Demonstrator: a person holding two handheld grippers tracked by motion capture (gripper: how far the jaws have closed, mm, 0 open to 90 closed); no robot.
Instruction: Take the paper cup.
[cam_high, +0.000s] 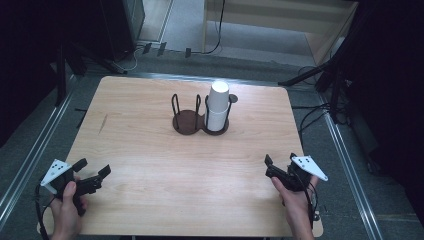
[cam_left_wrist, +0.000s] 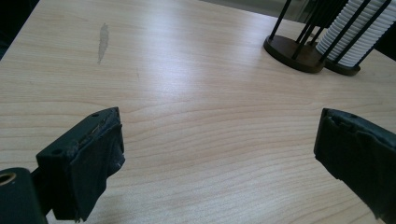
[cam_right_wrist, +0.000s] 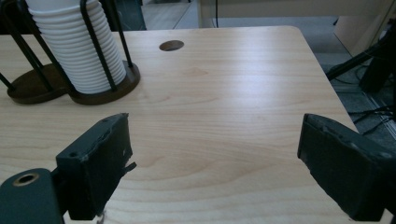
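- We hold the left tongs (cam_high: 92, 172) wide apart at the counter's (cam_high: 150, 165) seven o'clock, gripping nothing.
- Our right tongs (cam_high: 277, 167) at five o'clock stand wide, empty too.

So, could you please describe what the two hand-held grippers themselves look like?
Both are black. The left gripper and right gripper each carry a pale grey three-cornered plate with dark dots on top. A black cable trails from each past the wrist. In the gripper views the fingers are blocky, with worn dark pads and small holes. No sleeves show.
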